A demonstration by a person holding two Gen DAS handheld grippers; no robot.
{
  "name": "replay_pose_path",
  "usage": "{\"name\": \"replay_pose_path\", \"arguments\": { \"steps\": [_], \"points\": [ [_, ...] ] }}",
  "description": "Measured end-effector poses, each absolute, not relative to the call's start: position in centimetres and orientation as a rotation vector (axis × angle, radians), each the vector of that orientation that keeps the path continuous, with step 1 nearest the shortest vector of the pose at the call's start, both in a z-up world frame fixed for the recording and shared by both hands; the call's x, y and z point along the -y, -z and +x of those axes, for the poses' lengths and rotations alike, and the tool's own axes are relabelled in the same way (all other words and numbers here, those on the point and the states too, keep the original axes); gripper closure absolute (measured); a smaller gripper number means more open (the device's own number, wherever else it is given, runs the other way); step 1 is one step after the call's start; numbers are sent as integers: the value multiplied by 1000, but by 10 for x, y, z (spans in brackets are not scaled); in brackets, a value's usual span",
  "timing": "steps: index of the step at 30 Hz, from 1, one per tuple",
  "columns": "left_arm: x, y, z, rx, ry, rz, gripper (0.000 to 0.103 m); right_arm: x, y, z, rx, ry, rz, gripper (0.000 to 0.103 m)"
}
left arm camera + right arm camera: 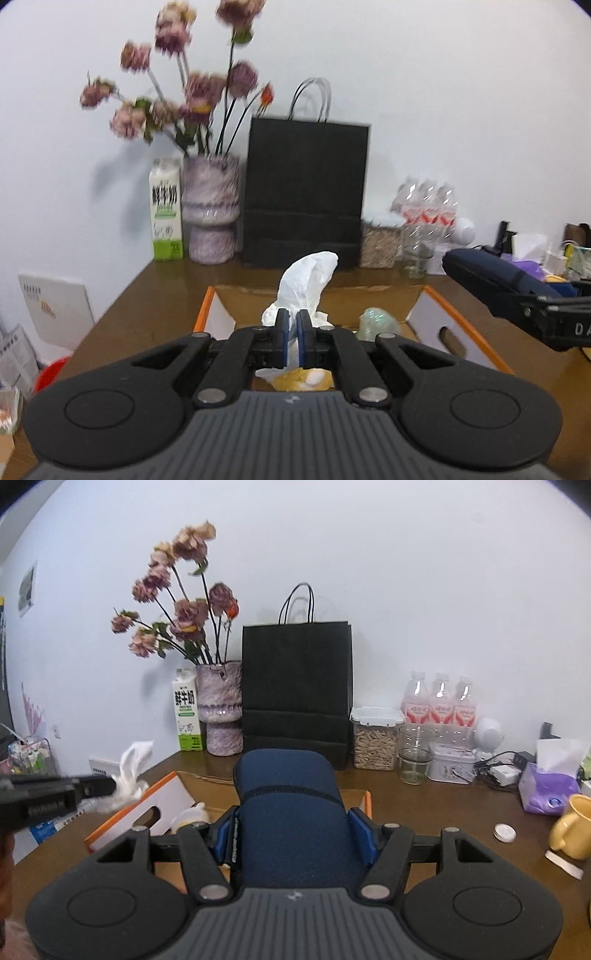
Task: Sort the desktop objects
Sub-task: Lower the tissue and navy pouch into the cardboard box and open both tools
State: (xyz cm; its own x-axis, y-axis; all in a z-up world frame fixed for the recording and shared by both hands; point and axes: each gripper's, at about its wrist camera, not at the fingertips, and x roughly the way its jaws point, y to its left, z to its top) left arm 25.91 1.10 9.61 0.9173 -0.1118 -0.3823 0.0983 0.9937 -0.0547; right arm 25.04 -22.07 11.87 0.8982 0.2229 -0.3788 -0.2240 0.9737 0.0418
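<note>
Left gripper (293,325) was clenched on a crumpled white tissue (308,280), held above the orange-edged cardboard box (461,314). Right gripper (295,834) grasped a dark-blue padded fabric case (291,805) over the brown wooden desk (443,812).

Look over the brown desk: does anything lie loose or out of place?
Yes. A small round white cap lies alone on the brown desk beside the yellow mug, with no container under it. A white paper strip lies loose nearby.
</note>
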Motion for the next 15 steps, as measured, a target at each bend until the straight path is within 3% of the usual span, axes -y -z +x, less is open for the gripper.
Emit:
{"name": "replay_pose_path", "arguments": {
  "steps": [15],
  "points": [
    [-42,-31,320,-604,43,-124,98,198,-46,349,-657,-196,-22,42]
  ]
}}
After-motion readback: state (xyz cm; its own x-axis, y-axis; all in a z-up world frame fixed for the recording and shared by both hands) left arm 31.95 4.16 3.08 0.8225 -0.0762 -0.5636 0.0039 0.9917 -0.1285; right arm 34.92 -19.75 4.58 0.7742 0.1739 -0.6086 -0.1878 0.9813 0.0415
